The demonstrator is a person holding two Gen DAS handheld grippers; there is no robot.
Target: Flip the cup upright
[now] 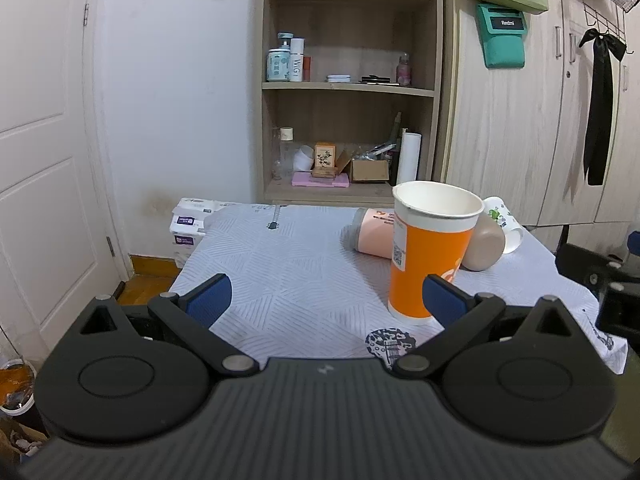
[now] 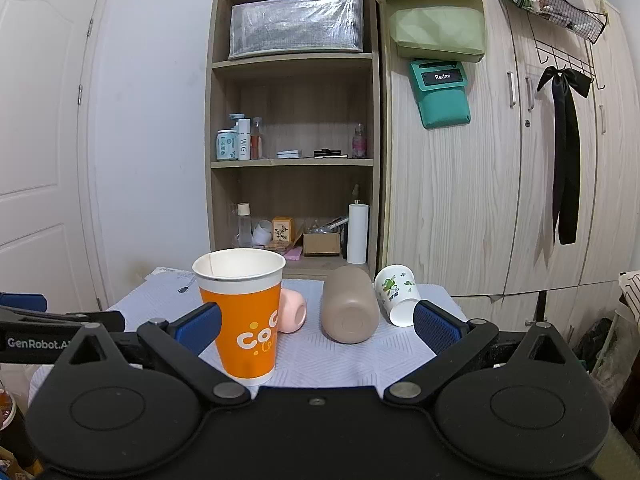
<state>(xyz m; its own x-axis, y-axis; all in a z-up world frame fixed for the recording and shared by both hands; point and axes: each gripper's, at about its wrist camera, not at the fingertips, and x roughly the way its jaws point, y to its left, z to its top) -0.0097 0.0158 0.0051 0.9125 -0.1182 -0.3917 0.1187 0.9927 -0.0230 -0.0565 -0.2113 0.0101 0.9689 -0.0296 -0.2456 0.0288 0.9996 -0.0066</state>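
Nearest to each camera is the black body of its own gripper, with two blue-padded fingers reaching forward over the table. On the left gripper (image 1: 327,298) the fingers are spread wide and hold nothing; its right pad (image 1: 440,298) overlaps the lower side of the orange paper cup (image 1: 430,256), but contact cannot be confirmed. This cup stands upright, mouth up, near the front edge of the table (image 1: 280,264), toward the right. On the right gripper (image 2: 318,322) the fingers are also spread wide and empty; the orange paper cup (image 2: 246,320) stands just beside its left pad (image 2: 198,326). Behind the cup three other cups lie on their sides close together: a pink cup (image 2: 291,311), a brown cup (image 2: 350,306) and a white flowered cup (image 2: 396,294) near the far right edge. To the left of the orange cup the patterned cloth is open as far as the left and far edges. A wooden shelf (image 2: 294,164) stands behind the table.
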